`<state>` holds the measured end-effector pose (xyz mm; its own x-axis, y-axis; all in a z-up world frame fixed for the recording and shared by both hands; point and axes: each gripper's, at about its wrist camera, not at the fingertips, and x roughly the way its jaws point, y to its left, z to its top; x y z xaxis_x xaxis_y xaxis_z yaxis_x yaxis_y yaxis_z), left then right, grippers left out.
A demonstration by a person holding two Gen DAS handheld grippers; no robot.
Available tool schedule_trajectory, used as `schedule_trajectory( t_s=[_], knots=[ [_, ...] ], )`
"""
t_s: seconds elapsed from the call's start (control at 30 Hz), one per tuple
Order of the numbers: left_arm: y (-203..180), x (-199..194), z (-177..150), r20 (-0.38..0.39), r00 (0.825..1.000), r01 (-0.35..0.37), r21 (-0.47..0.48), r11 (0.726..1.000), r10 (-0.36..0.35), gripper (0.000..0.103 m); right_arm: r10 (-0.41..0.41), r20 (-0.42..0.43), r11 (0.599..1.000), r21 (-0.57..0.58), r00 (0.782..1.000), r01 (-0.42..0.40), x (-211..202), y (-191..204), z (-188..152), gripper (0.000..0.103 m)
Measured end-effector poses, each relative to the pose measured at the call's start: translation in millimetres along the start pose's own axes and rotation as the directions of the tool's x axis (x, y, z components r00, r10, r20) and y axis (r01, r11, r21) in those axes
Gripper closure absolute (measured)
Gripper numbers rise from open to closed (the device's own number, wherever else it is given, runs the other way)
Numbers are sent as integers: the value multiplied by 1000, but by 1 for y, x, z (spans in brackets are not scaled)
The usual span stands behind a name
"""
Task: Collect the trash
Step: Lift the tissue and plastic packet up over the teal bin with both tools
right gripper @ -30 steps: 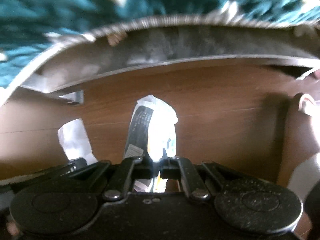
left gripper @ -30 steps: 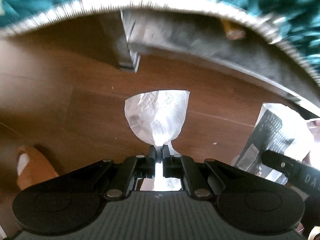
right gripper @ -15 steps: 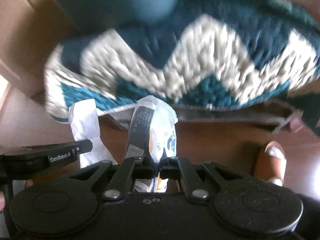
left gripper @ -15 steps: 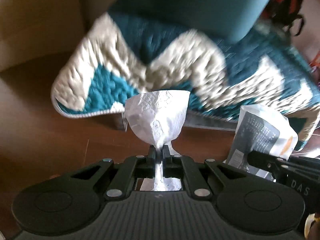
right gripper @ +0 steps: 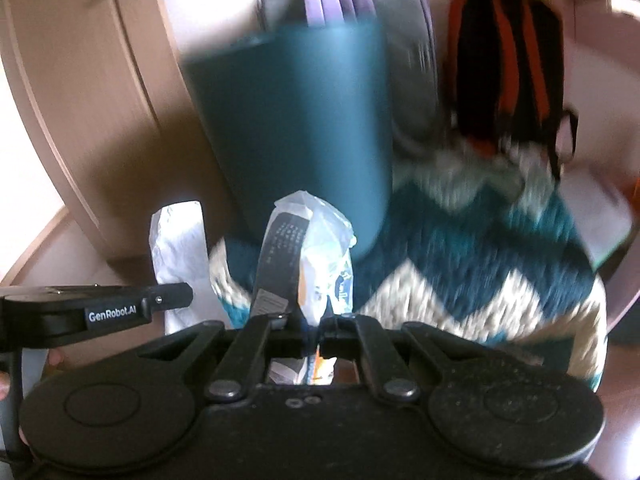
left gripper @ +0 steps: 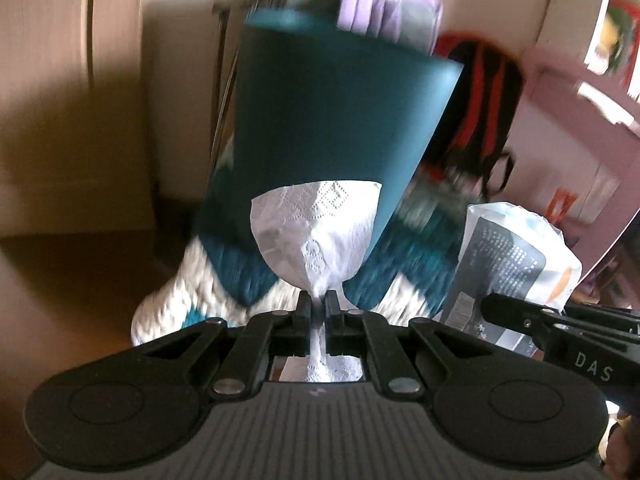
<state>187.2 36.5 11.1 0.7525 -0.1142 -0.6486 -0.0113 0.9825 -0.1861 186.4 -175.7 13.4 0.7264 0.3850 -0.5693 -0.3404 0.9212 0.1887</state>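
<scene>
**Op:** Both hands have come up off the floor. A second ago I was looking down at brown boards and the edge of the rug; now both cameras face the teal bin [left gripper: 340,120] standing on the rug [right gripper: 480,264].

**Second:** Still holding both pieces?

**Op:** Yes. The left gripper [left gripper: 319,304] has its jaws pinched tight on the tissue [left gripper: 316,232], which fans out above them just as it did before the lift. The right gripper [right gripper: 316,320] is clamped on the wrapper [right gripper: 308,256], also unshifted in the jaws. Neither piece slipped on the way up.

**Second:** So pickup is done?

**Op:** I'd say so. The trash is off the floor and in front of the bin, level with its wall, not over its rim. The view is blurred, and I can't see the bin's mouth from here.

**Second:** Next?

**Op:** My guess is higher and forward, until both pieces hang over the opening, then release.
</scene>
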Motion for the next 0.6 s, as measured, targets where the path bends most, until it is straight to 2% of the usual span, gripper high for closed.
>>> schedule_trajectory(
  t_s=[0.13,0.27,0.4,0.6],
  knots=[
    [-14,-25,32,102,995,6,45,999,-11,97,-7,90,999,-49,996,12,-25,4,36,100],
    [-22,-40,64,167,986,8,64,998,-18,97,-18,166,996,-82,986,32,-42,6,73,100],
    [-31,-56,95,218,976,2,93,996,-22,97,-27,218,993,-109,976,52,-50,10,107,100],
    [-38,-58,138,259,966,-13,119,993,-19,97,-28,263,989,-135,964,66,-49,17,150,100]
  ],
)
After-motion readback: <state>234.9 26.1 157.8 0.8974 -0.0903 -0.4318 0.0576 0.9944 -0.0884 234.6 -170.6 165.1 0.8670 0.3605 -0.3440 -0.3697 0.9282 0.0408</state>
